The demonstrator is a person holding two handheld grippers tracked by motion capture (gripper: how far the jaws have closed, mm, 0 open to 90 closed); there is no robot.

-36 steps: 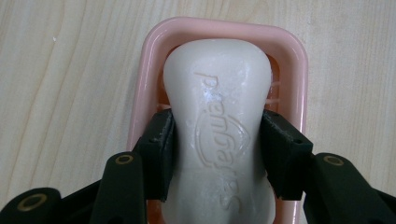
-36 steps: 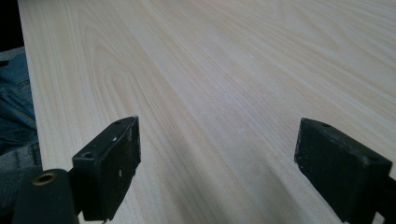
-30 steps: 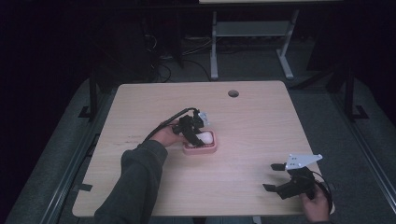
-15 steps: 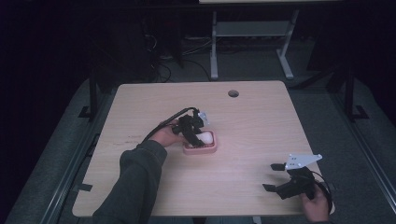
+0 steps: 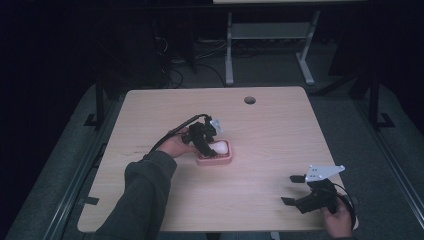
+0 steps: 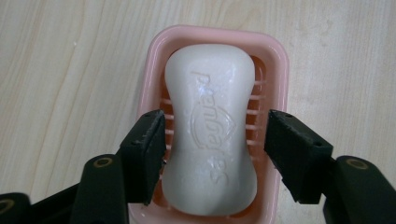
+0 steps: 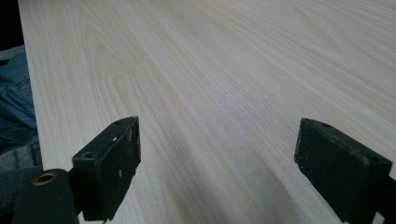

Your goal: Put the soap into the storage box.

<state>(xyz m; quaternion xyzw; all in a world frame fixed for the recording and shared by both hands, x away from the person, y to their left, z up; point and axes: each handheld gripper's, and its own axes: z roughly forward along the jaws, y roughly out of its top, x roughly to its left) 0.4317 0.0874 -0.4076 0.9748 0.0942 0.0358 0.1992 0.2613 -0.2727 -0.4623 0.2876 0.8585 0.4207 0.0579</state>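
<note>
One bar of white soap (image 6: 211,130) lies in one pink soap dish (image 6: 279,60), which sits near the middle of the wooden surface (image 5: 280,135). The bar is waisted, with raised lettering on its upper face, and it lies lengthwise in the dish over the ridges of the dish floor. There are two claws. The left claw (image 5: 212,142) hangs over the dish, pointing down at it, held by the person's left hand (image 5: 175,146), whose grey sleeve (image 5: 142,195) comes up from the bottom of the high view. In the left claw's own view its two black jaws stand either side of the bar's narrow middle; the jaws have just been opening, and a gap shows between the soap and the jaw at the right of that view, while the jaw at the left sits just beside the bar, so the soap lies free between them. The right claw (image 5: 292,190) sits well apart from the dish, near the surface's near right corner, in the right hand (image 5: 337,220); its two jaws are spread wide with nothing between them but bare wood.
</note>
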